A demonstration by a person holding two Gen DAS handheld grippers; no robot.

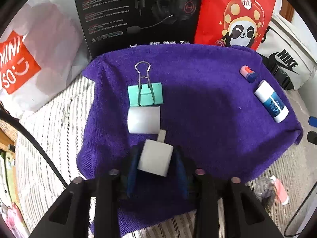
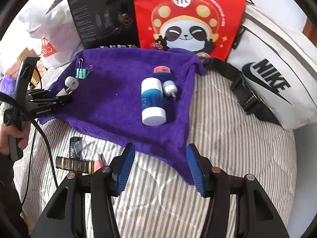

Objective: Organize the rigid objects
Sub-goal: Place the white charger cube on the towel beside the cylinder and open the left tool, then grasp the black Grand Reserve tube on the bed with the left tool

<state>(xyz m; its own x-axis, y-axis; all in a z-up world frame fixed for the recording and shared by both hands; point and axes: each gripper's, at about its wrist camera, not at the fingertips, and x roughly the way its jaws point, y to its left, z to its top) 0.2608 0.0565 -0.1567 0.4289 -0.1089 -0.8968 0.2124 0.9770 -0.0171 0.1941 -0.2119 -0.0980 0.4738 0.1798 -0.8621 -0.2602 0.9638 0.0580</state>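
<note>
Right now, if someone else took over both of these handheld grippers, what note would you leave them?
Left gripper: slightly open around the white charger, which sits on the purple towel.
Right gripper: open, empty, over the towel's near edge.
Done: green clip, white roll and charger form a line on the left.
Left: blue-and-white bottle and the small pieces beside it, probably to be lined up.

Middle of the purple towel [image 1: 198, 99] is wide open; binder clip [image 1: 145, 95] and tape roll [image 1: 143, 120] crowd the left, glue stick [image 1: 271, 101] the right (boxes wall off the back).
</note>
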